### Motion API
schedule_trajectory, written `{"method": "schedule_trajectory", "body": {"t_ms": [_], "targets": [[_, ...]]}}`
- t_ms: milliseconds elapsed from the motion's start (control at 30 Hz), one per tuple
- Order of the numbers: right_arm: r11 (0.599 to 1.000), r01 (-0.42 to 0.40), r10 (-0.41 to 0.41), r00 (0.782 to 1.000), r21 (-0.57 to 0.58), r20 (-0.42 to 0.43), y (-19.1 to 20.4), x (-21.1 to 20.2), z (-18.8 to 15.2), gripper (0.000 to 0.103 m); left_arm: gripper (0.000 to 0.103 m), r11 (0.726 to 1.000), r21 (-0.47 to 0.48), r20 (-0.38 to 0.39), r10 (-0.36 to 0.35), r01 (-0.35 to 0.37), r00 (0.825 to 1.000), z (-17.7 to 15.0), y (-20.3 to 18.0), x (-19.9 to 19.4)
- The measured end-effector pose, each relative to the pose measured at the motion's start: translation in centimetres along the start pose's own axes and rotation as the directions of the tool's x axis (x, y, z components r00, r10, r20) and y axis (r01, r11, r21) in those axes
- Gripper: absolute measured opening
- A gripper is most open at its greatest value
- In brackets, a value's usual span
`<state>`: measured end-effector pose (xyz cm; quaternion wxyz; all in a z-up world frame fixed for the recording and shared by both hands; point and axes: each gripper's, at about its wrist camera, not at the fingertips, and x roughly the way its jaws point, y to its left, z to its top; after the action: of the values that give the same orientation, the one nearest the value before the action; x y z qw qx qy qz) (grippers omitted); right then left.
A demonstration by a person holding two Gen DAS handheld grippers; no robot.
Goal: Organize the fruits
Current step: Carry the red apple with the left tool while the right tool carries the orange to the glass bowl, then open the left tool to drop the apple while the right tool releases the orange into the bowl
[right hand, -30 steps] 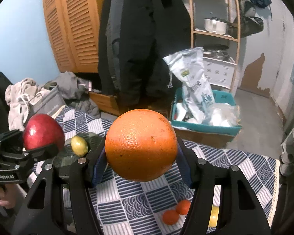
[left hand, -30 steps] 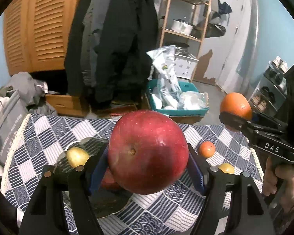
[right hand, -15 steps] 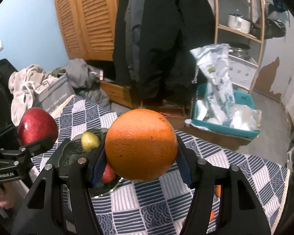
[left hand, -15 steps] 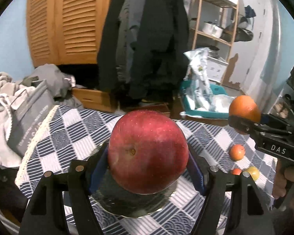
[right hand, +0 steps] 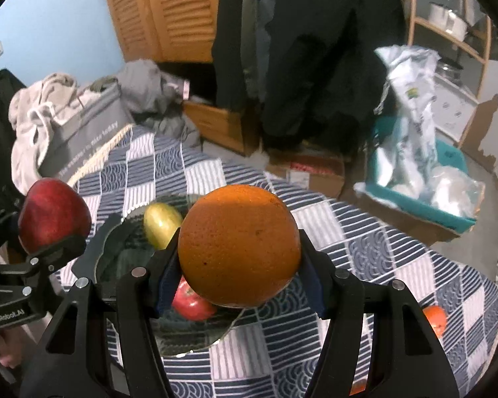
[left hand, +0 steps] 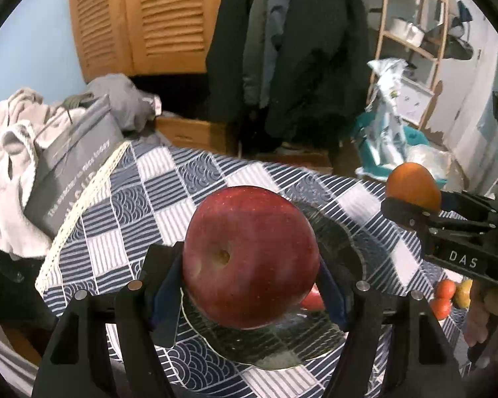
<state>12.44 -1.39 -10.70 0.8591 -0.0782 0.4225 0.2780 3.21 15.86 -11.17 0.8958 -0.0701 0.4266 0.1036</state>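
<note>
My left gripper (left hand: 250, 267) is shut on a big red apple (left hand: 249, 257), held just above a dark glass plate (left hand: 272, 348) on the checked tablecloth. My right gripper (right hand: 239, 248) is shut on a large orange (right hand: 238, 245), hovering over the same plate (right hand: 123, 248). On the plate lie a yellow-green fruit (right hand: 161, 225) and a small red fruit (right hand: 191, 300). In the left wrist view the orange (left hand: 413, 187) in the other gripper shows at the right. The right wrist view has the red apple (right hand: 51, 210) at its left edge.
Small orange fruits (left hand: 443, 297) and a yellow one (left hand: 463, 293) lie on the cloth at the right. One more small orange fruit (right hand: 435, 320) sits near the cloth's right side. A grey bag (left hand: 69, 165) and clothes crowd the table's left edge. A teal bin (right hand: 425, 199) stands on the floor beyond.
Both grippers have come down and swung left toward the plate with their fruits still gripped. The plate now lies right under them.
</note>
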Motion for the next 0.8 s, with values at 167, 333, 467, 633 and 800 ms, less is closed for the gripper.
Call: {"method": "schedule_trajectory", "body": {"t_ms": [167, 333, 467, 633, 800], "targets": [[1.000, -0.023, 0.023, 0.997, 0.002, -0.079, 0.7, 3.2, -1.1, 0.063, 0.075, 0.999, -0.038, -0.078, 0.020, -0.023, 0.997, -1.1, 1.4, 2.6], [0.999, -0.034, 0.033, 0.990, -0.007, -0.140, 1.5, 5.6, -1.9, 0.063, 0.075, 0.997, -0.056, -0.137, 0.042, -0.050, 0.990, -1.9, 2.2, 4.5], [0.999, -0.040, 0.037, 0.983, -0.014, -0.177, 1.9, 7.0, -2.7, 0.063, 0.075, 0.996, -0.062, -0.177, 0.051, -0.063, 0.983, -2.4, 2.4, 5.9], [0.999, -0.047, 0.041, 0.978, -0.025, -0.202, 2.3, 7.8, -3.5, 0.063, 0.075, 0.994, -0.063, -0.208, 0.071, -0.086, 0.976, -2.9, 2.6, 7.0], [0.998, -0.053, 0.046, 0.975, -0.026, -0.217, 2.3, 8.3, -3.8, 0.063, 0.075, 0.993, -0.058, -0.236, 0.082, -0.098, 0.968, -3.3, 2.6, 7.7]]}}
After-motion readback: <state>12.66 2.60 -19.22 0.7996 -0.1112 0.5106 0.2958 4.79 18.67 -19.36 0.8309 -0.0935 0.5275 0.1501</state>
